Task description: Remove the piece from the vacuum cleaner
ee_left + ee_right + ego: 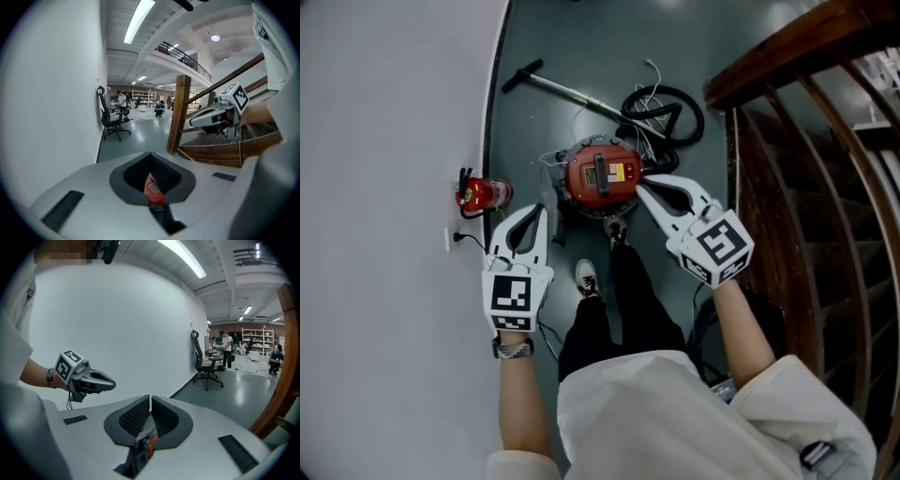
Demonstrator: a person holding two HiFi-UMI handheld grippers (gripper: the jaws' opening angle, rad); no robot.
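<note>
Vacuum cleaner (601, 176): one; fire extinguisher (483, 195): one

My pads (133, 417) were ribbed matt black in grey plastic; the vacuum cleaner (600, 175) shone glossy red, its wand (572, 92) metal.

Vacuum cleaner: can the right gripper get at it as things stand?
Probably yes. The vacuum cleaner sits on open floor ahead of the right gripper, with nothing between. Its shut jaws would need opening first.
</note>
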